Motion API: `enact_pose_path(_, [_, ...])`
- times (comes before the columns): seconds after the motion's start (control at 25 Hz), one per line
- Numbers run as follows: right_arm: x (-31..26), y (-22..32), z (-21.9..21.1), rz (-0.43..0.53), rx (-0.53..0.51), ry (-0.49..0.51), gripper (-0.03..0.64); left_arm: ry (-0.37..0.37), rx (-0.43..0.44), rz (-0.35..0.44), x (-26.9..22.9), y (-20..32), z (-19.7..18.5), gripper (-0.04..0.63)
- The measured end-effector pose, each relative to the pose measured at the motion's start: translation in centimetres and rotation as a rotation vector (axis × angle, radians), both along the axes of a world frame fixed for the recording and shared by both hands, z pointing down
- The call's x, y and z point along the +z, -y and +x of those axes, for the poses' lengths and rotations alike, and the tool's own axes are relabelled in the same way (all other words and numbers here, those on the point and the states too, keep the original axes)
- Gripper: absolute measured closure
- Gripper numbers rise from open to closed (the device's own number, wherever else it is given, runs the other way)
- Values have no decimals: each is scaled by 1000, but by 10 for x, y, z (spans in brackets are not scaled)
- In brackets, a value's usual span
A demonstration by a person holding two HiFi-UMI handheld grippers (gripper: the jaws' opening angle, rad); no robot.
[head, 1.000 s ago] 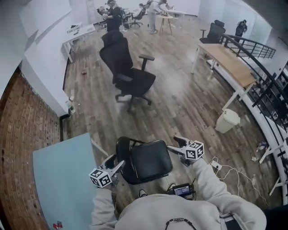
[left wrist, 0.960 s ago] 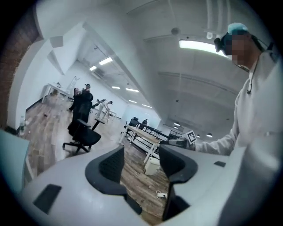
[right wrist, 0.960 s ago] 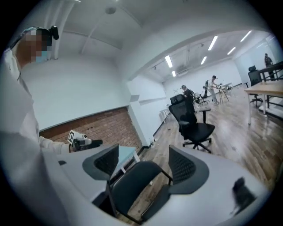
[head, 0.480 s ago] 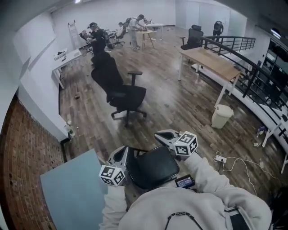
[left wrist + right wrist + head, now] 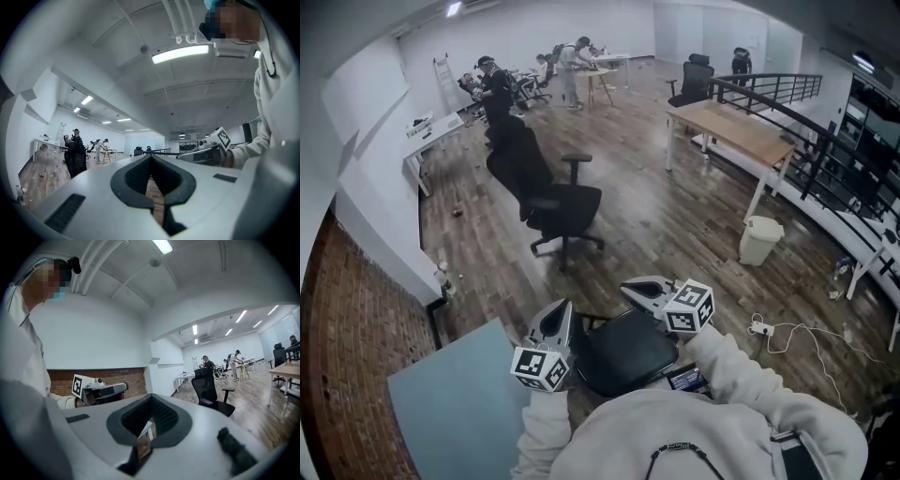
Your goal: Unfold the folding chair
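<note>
The folding chair (image 5: 623, 352) shows in the head view as a black padded seat lying flat just in front of me, partly hidden by my sleeves. Both grippers hover above it and point level into the room. My left gripper (image 5: 563, 307) is over the seat's left side, shut, with nothing between its fingers. My right gripper (image 5: 630, 284) is over the seat's right rear, also shut and empty. In the left gripper view the closed jaws of the left gripper (image 5: 150, 161) point down the room, with the right gripper (image 5: 206, 152) alongside. The right gripper view shows the left gripper (image 5: 101, 391) beside the right gripper (image 5: 150, 420).
A black office chair (image 5: 546, 192) stands on the wood floor ahead. A pale blue tabletop (image 5: 455, 403) lies close at my left by the brick wall (image 5: 347, 356). A wooden desk (image 5: 736, 131), a white bin (image 5: 761, 240), floor cables (image 5: 787, 333) and a railing (image 5: 825, 141) are at right. People work at far desks.
Both grippers have risen from beside the chair seat and closed their jaws, empty. The view has lifted and now takes in more of the room.
</note>
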State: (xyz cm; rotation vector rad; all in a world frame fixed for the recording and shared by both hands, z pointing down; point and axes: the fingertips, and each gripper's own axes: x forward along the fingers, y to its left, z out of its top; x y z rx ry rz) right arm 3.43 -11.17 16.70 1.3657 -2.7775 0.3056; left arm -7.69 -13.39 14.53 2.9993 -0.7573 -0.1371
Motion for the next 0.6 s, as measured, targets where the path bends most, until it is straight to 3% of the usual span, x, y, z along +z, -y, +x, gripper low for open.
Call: enact_pose_path(0.6, [22,-6,-38,-2,-5,-13,609,1,6,0,20,-10,-30,589])
